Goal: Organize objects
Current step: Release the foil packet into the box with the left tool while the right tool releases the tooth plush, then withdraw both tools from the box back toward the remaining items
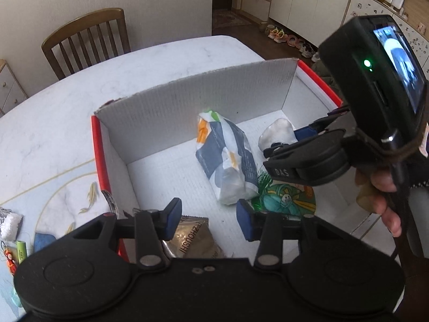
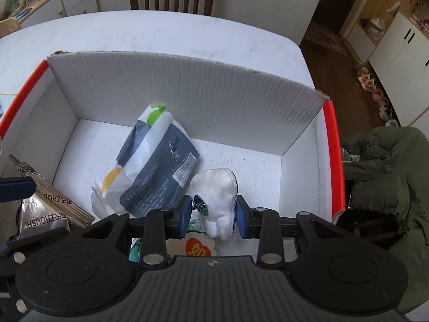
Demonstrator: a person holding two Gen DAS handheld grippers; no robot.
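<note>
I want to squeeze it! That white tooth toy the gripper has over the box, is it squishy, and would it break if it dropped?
Probably squishy: the tooth plush looks fuzzy and stuffed, and the right gripper pinches it between its blue pads. It likely weighs little and would not break landing in the box. Its small metal keyring may dangle and swing.

— What do the grippers look like?
— The left gripper (image 1: 208, 216) is black plastic: two round discs, linkage arms with silver rivets, blue pads (image 1: 173, 218) on the fingers.
— And the other?
— The right gripper (image 2: 213, 212) is the same build, with a ribbed grey plate between its discs. From the left wrist, "DAS" is printed on it, and a black camera (image 1: 375, 80) with a green light, lit screen and cable rides above the hand (image 1: 383, 196).
</note>
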